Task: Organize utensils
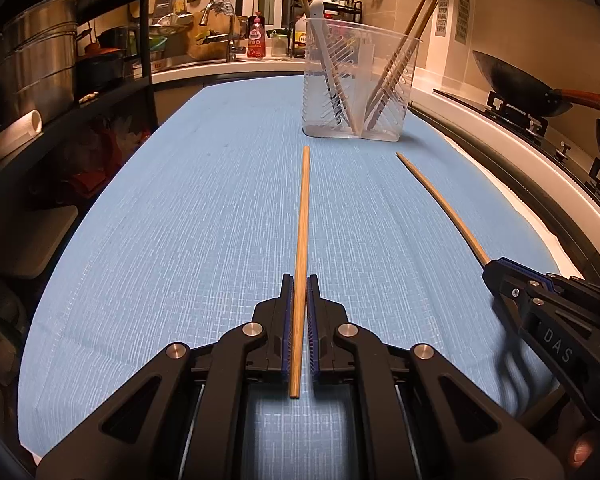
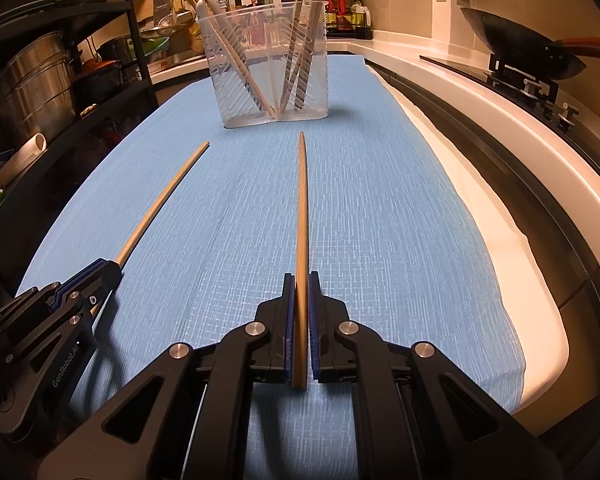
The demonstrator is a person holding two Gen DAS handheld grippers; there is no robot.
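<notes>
Both of my grippers are clamped tight, one chopstick each. Left gripper (image 1: 300, 280) pinches the left chopstick (image 1: 303, 216) near its back end, tip aimed at the clear holder (image 1: 384, 92). Right gripper (image 2: 300, 278) grips the right chopstick (image 2: 301, 208) the same way. Both sticks hang over the blue cloth (image 1: 188, 208), short of the holder. Left view alone shows the holder's white spoon (image 1: 317, 10); right view alone shows the cloth's right edge over the white counter (image 2: 512, 248).
</notes>
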